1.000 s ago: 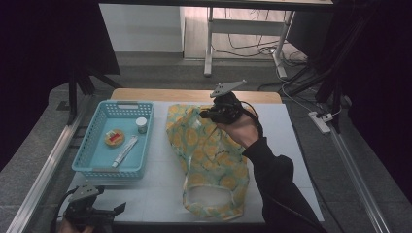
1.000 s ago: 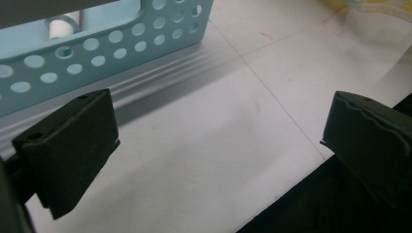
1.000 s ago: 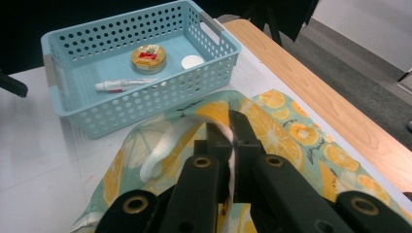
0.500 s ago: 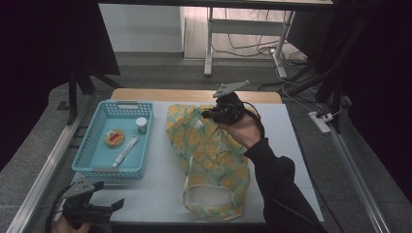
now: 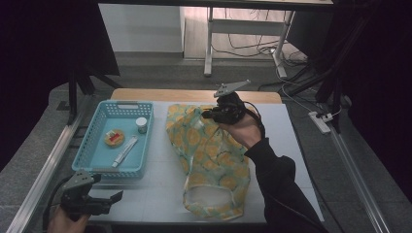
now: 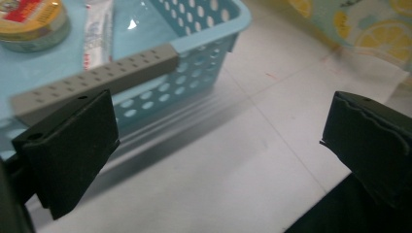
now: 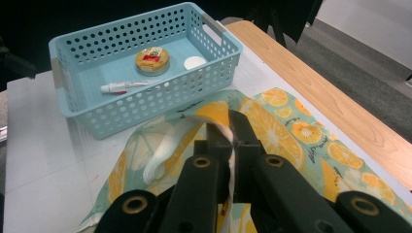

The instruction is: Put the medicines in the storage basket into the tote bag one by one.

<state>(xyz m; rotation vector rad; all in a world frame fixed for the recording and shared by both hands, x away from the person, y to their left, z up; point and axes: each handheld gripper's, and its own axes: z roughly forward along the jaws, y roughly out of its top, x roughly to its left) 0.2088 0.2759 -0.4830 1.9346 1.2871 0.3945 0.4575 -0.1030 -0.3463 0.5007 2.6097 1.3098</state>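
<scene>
Strap (image 7: 232,145) of lemon-print bag (image 5: 209,160) sits pinched inside right tool (image 7: 227,127).

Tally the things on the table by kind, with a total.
Blue perforated basket: 1
Round yellow tin: 1
Small white-capped jar: 1
White tube: 1
Lemon-print tote bag: 1
Total: 5

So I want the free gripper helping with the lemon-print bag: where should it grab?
Probably the bag's open mouth rim at the near end, approached from the left gripper's side; the right gripper is clamped on the white handle at the far end.
</scene>
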